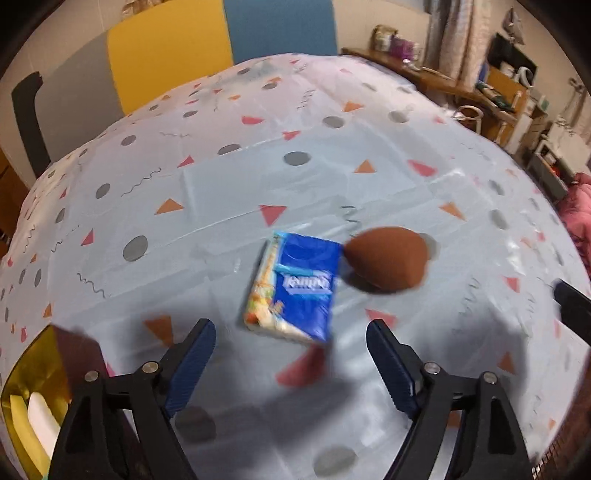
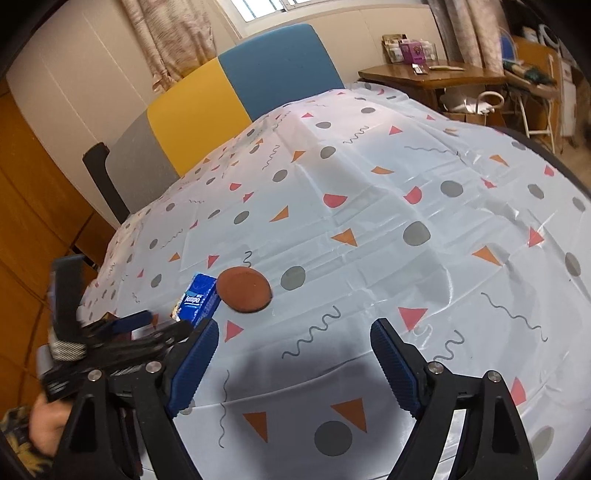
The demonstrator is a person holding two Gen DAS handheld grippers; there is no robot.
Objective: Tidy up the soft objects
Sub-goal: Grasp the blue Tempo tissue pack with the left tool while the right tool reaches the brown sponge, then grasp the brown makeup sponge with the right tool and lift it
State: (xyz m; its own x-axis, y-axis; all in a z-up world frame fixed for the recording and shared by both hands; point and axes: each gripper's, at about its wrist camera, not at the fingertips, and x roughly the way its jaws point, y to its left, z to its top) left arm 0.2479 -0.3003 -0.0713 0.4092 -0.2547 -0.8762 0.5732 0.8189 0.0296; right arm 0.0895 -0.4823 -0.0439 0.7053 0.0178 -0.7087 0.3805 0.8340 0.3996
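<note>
both grippers, left gripper (image 1: 291, 345) and right gripper (image 2: 294, 345), gape wide, empty.

Tissue pack (image 1: 295, 288) beside brown sponge (image 1: 388, 260)

I saw a pale tablecloth (image 2: 369, 229) printed with grey dots, triangles and squiggles covering the table. At 12 o'clock behind it stood grey, yellow and blue panels (image 2: 207, 107). At 1 o'clock sat a cluttered wooden desk (image 2: 436, 75), curtains (image 2: 170, 33) hanging at 11.
</note>
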